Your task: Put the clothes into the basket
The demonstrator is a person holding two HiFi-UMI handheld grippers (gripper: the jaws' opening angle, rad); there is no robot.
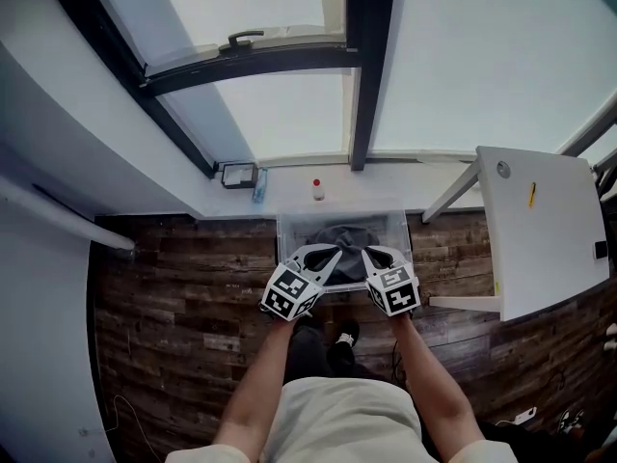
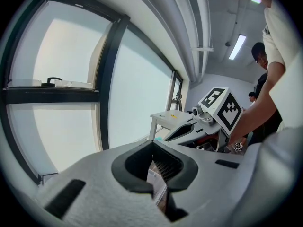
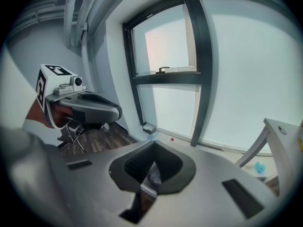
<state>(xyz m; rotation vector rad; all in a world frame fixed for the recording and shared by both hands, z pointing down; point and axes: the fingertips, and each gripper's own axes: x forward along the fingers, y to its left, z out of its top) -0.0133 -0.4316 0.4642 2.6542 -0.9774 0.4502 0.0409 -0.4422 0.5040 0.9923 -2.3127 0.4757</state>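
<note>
In the head view the person stands over the basket (image 1: 289, 224), a clear box that sits on the wooden floor (image 1: 174, 307) in the middle of the frame, close under the window (image 1: 289, 104). A dark heap of clothes (image 1: 345, 237) lies already inside it. The left gripper (image 1: 330, 252) and the right gripper (image 1: 367, 252) hang side by side just above the near rim, with their tips turned toward each other and pointing down toward the heap. In each gripper view the jaws are clenched together with nothing between them; only a small piece of the basket shows through the notch under the pads. So the clothes lie straight beyond both tips, toward the upper part of the frame and lower, and neither hand is clearly nearer. The basket's long axis runs left to right across the frame, the same line on which the two grippers stand. I see no other garment on the floor, but the person's own body hides the part at the feet, so possibly something lies there. A white counter (image 1: 540, 230) stands at the right of the frame, well apart.
</note>
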